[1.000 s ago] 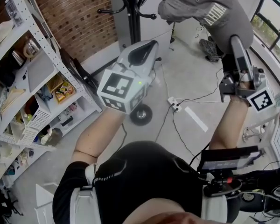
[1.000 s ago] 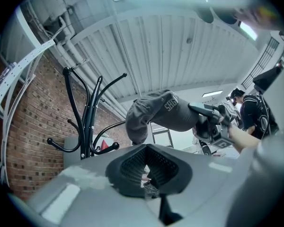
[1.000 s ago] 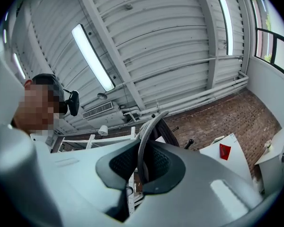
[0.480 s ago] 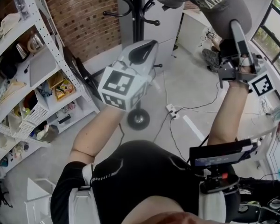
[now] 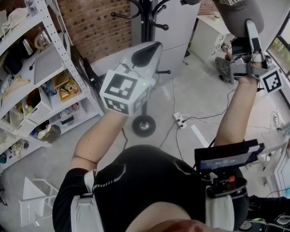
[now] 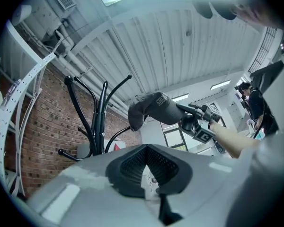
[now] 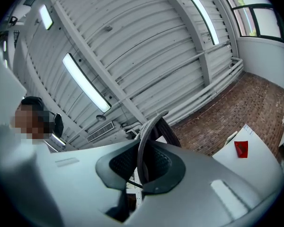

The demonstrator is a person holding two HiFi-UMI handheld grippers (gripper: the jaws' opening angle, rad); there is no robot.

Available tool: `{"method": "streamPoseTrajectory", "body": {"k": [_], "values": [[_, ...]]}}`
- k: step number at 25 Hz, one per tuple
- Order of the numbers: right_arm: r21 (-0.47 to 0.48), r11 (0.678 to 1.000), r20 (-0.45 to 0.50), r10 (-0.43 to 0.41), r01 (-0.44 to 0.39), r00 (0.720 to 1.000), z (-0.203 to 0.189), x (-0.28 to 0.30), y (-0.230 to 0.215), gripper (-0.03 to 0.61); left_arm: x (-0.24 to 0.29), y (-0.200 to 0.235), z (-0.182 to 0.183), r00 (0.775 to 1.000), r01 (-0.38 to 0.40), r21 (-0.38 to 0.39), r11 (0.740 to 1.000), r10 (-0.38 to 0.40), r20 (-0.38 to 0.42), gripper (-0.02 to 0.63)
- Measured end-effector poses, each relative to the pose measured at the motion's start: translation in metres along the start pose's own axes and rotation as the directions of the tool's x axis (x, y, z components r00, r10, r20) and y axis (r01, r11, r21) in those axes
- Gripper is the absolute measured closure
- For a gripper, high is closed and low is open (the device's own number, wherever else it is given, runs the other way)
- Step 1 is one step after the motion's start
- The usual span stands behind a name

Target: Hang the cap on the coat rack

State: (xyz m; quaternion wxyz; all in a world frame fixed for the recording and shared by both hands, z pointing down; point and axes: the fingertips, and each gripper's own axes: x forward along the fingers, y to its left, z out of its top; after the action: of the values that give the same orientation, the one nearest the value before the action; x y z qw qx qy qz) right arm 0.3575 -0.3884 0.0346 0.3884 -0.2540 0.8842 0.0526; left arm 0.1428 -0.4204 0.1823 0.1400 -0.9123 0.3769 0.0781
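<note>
Here, the right gripper (image 7: 143,162) has its 2 fingers (image 7: 173,167) pinched on the thin edge of the cap (image 7: 149,136), which rises in a dark curve from between them. In the head view I see this right gripper (image 5: 250,30) raised high on an outstretched forearm (image 5: 234,115), fingers pointing up, with the grey cap (image 5: 222,1) spread over their tips at the upper right.

The left gripper (image 6: 146,169) has its 2 fingers (image 6: 128,167) drawn together, with nothing between them. In the head view the left gripper (image 5: 147,54) is held at chest height in the centre, its marker cube facing the camera.

The left gripper view shows the cap (image 6: 154,109) in the air just right of the coat rack (image 6: 92,122), its lower edge close to 1 curved hook; I cannot tell whether they touch. In the head view the black coat rack (image 5: 147,8) stands behind the left gripper, its hooks curving out to either side of the pole.

A metal shelving unit (image 5: 48,66) loaded with boxes and baskets stands at the left, against a brick wall (image 5: 87,18).
</note>
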Motion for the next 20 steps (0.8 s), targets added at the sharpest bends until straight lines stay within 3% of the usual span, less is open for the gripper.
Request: {"method": "streamPoseTrajectory", "body": {"k": [10, 20], "values": [[0.062, 0.989, 0.024, 0.129, -0.131, 0.991, 0.003, 0.03, -0.008, 0.552, 0.008, 0.012, -0.021, 0.998, -0.049, -0.006, 0.999, 0.049, -0.024, 0.611], [0.126, 0.991, 0.071, 0.041, -0.05, 0.997, 0.006, 0.017, -0.049, 0.551, -0.012, 0.015, -0.022, 0.994, -0.102, 0.005, 0.995, 0.102, -0.05, 0.611]]}}
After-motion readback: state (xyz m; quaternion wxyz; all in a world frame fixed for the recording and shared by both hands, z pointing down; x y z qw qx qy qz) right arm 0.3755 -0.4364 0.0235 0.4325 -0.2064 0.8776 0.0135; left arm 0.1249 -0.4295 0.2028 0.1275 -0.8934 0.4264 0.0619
